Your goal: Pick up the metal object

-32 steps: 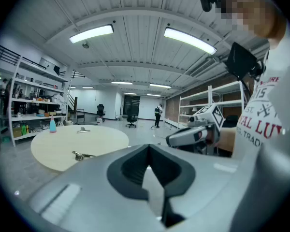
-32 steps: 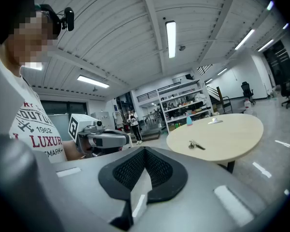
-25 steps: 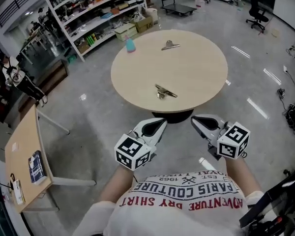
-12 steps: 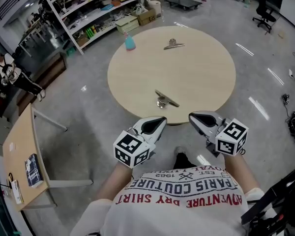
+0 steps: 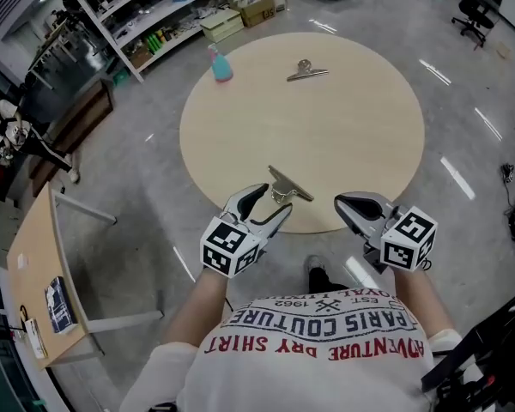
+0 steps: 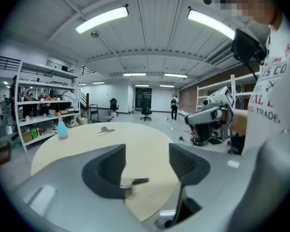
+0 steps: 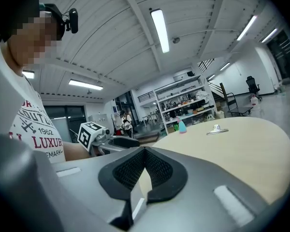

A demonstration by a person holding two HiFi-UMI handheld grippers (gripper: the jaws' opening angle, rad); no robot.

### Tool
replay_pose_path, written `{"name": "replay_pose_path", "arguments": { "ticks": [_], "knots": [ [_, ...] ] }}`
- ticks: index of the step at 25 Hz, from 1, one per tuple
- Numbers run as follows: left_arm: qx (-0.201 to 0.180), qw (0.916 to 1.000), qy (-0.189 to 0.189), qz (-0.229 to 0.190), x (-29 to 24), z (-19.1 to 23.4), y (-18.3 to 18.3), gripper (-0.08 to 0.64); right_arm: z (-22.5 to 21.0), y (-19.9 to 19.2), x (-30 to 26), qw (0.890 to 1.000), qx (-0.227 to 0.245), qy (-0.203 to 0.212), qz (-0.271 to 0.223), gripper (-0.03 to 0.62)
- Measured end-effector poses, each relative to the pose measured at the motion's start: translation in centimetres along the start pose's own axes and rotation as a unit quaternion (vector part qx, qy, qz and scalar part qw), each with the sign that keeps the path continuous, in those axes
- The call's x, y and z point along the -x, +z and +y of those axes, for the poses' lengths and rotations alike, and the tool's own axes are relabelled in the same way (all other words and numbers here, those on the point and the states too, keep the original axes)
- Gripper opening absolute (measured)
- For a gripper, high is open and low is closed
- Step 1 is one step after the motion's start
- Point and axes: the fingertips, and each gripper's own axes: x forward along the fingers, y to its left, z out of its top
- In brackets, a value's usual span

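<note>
Metal clip (image 5: 289, 184), the nearer of two on the round table (image 5: 326, 127): a silvery bulldog-type clip with a flat, wide jaw bar and looped wire handles. It lies close to the table's near edge, with its bar slanting across the pale wood.

The left gripper (image 5: 273, 199) sits at that same edge, pointing slightly down at the clip. Its jaws have just been opening and now stand well apart. In the left gripper view the clip (image 6: 133, 181) shows low in the gap, close against the left jaw's tip, and neither pad presses on it.

The right gripper (image 5: 342, 202) hovers beside the left one, just off the table rim and apart from the clip. Its ribbed pads meet with nothing between them.

Farther across the table, near the far edge, lies a second metal clip (image 5: 306, 71). To its left stands a small blue spray bottle (image 5: 220, 63) with a pink top. Storage shelves (image 5: 154, 11) stand beyond the table.
</note>
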Motion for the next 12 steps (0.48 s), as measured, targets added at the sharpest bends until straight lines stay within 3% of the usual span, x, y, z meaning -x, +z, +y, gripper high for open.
{"name": "replay_pose_path", "arguments": {
  "ticks": [4, 8, 12],
  "knots": [
    [-0.009, 0.9968, -0.009, 0.079, -5.3, 3.3, -5.6, 0.365, -3.9, -1.3, -0.3, 1.000, -0.022, -0.012, 0.018, 0.002],
    [-0.027, 0.9855, -0.019, 0.166, -10.4, 5.6, -12.1, 0.376, -7.3, -2.6, -1.3, 0.998, -0.046, -0.020, 0.038, 0.002],
    [-0.022, 0.9770, -0.029, 0.210, -13.1, 6.5, -15.8, 0.376, -9.0, -3.8, -2.5, 0.996, -0.057, -0.020, 0.058, 0.002]
  ]
}}
